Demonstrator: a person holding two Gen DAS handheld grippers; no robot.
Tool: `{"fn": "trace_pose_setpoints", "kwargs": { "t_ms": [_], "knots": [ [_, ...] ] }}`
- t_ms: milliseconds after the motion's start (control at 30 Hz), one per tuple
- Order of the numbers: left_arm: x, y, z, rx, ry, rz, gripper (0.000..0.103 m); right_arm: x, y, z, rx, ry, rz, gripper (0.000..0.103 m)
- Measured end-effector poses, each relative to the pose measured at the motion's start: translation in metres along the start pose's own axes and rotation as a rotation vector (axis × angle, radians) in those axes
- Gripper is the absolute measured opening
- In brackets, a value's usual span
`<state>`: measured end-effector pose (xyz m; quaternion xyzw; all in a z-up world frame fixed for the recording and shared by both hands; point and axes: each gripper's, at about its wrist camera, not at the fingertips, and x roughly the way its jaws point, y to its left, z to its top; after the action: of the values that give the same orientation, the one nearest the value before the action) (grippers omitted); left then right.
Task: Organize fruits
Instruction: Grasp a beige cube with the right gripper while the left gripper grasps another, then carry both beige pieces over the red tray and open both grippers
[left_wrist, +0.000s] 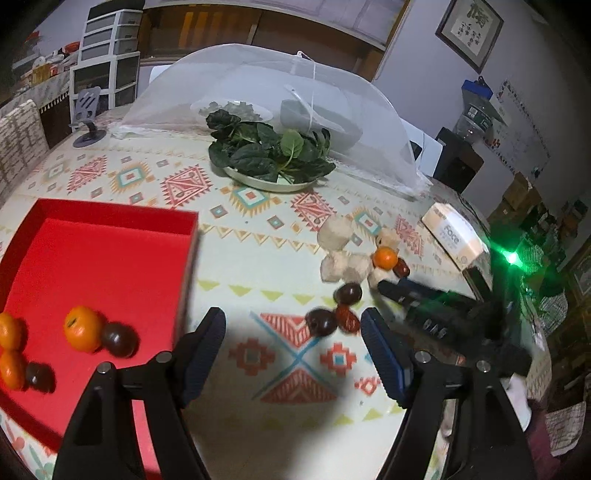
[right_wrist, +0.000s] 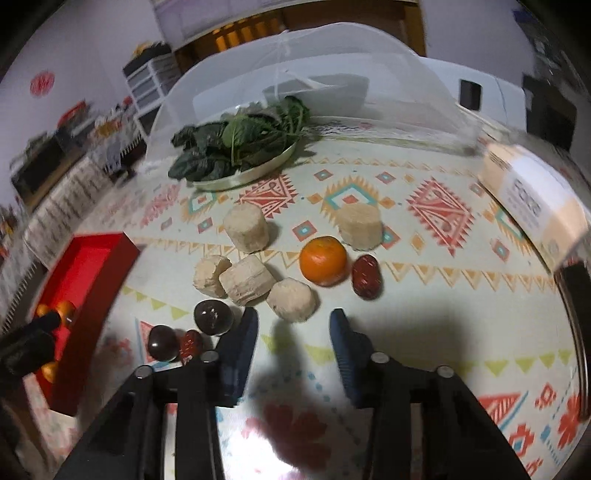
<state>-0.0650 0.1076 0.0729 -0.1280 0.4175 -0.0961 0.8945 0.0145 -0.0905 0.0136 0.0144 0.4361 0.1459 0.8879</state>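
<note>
Both the left gripper and right gripper are held spread and empty. The orange on the table is flanked closely by a red date and beige blocks, so a neighbour could be knocked aside

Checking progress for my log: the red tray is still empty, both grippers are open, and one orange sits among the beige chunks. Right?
Not quite. The red tray already holds fruit: the left wrist view shows oranges and dark plums inside. The left gripper and right gripper are open, and one orange remains among the beige chunks.
</note>
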Motion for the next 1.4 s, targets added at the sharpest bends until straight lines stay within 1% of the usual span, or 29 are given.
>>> {"fn": "trace_pose_setpoints", "kwargs": {
  "t_ms": [67, 200, 233, 267, 300, 367, 500, 567, 633, 700, 767, 800, 867, 900, 967, 1033, 1067, 1167, 1200, 1233, 1267, 1400],
  "knots": [
    [0.011, -0.001, 0.007, -0.007, 0.014, 0.008, 0.075, 0.008, 0.001, 0.002, -0.011, 0.007, -0.007, 0.039],
    [0.034, -0.008, 0.014, -0.007, 0.055, 0.001, 0.075, 0.016, 0.0, 0.009, -0.002, 0.005, 0.009, 0.039],
    [0.038, -0.009, 0.014, -0.003, 0.061, -0.001, 0.075, 0.017, 0.001, 0.01, -0.002, 0.004, 0.017, 0.038],
    [0.042, -0.01, 0.014, 0.001, 0.067, -0.001, 0.075, 0.018, 0.001, 0.011, -0.004, 0.003, 0.022, 0.033],
    [0.046, -0.009, 0.015, -0.001, 0.073, -0.003, 0.075, 0.018, 0.002, 0.011, -0.007, 0.003, 0.026, 0.033],
    [0.051, -0.003, 0.017, -0.024, 0.079, -0.011, 0.075, 0.016, 0.002, 0.01, -0.002, -0.004, 0.035, 0.033],
    [0.06, 0.017, 0.023, -0.105, 0.096, -0.027, 0.075, 0.01, -0.007, 0.007, 0.041, -0.025, 0.057, 0.033],
    [0.066, 0.02, 0.027, -0.12, 0.102, -0.031, 0.075, 0.007, -0.011, 0.004, 0.06, -0.03, 0.073, 0.033],
    [0.072, 0.014, 0.03, -0.101, 0.103, -0.02, 0.074, 0.004, -0.015, 0.002, 0.076, -0.035, 0.086, 0.033],
    [0.079, 0.003, 0.034, -0.079, 0.104, -0.05, 0.073, 0.002, -0.018, 0.002, 0.085, -0.038, 0.097, 0.033],
    [0.088, -0.01, 0.036, -0.042, 0.102, -0.049, 0.073, 0.001, -0.019, 0.001, 0.088, -0.039, 0.101, 0.033],
    [0.092, -0.016, 0.037, -0.012, 0.102, -0.039, 0.072, 0.0, -0.02, 0.0, 0.089, -0.041, 0.101, 0.033],
    [0.102, -0.027, 0.038, 0.046, 0.108, -0.002, 0.062, -0.003, -0.021, 0.0, 0.089, -0.048, 0.099, 0.033],
    [0.107, -0.031, 0.038, 0.07, 0.116, 0.015, 0.053, -0.005, -0.021, 0.0, 0.09, -0.053, 0.1, 0.033],
    [0.111, -0.035, 0.039, 0.087, 0.11, -0.001, 0.047, -0.006, -0.022, 0.001, 0.094, -0.061, 0.104, 0.033],
    [0.112, -0.038, 0.04, 0.098, 0.104, -0.006, 0.034, -0.007, -0.024, 0.001, 0.099, -0.062, 0.111, 0.033],
    [0.112, -0.04, 0.04, 0.106, 0.105, -0.011, 0.033, -0.006, -0.023, 0.001, 0.099, -0.06, 0.114, 0.033],
    [0.115, -0.045, 0.037, 0.121, 0.088, 0.007, 0.035, -0.004, -0.023, 0.0, 0.1, -0.052, 0.119, 0.033],
    [0.115, -0.045, 0.038, 0.117, 0.081, 0.015, 0.04, -0.004, -0.022, 0.0, 0.099, -0.052, 0.121, 0.033],
    [0.117, -0.044, 0.038, 0.112, 0.079, 0.017, 0.051, -0.004, -0.022, -0.001, 0.098, -0.052, 0.121, 0.033],
    [0.118, -0.042, 0.038, 0.106, 0.078, 0.015, 0.054, -0.004, -0.021, -0.001, 0.096, -0.052, 0.122, 0.033],
    [0.121, -0.036, 0.038, 0.099, 0.073, 0.007, 0.056, -0.002, -0.021, -0.001, 0.098, -0.047, 0.122, 0.033]
  ]
}}
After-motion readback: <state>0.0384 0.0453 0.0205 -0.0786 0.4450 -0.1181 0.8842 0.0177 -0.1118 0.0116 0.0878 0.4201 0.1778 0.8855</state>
